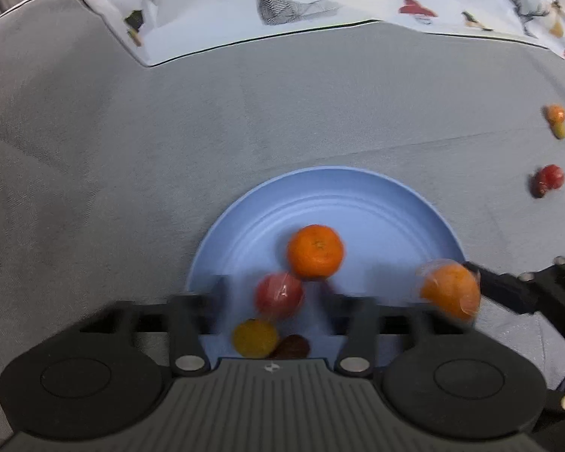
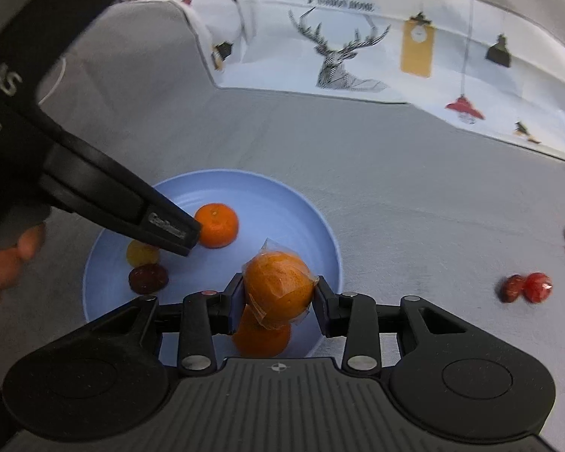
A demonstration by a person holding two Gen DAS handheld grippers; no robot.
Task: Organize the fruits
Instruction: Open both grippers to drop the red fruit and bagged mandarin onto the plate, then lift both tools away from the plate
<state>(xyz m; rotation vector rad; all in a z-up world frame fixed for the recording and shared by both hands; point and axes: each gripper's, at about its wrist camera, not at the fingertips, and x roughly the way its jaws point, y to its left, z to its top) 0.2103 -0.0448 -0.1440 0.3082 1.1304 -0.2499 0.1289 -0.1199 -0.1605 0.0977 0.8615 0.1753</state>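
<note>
Both matte black grippers hang over the smooth, ridged blue plate (image 2: 320, 226) on a grey woven cloth: the left gripper (image 1: 271, 293) is spread wide, a blurred, film-wrapped red fruit (image 1: 278, 295) loose between its fingers; the right gripper (image 2: 278, 293) straddles a plastic-wrapped orange (image 2: 278, 286), though whether its pads grip it is unclear. On the plate lie a bare round mandarin (image 2: 216, 225), a yellow fruit (image 2: 141, 252) and a wrinkled dark date (image 2: 148, 278).
</note>
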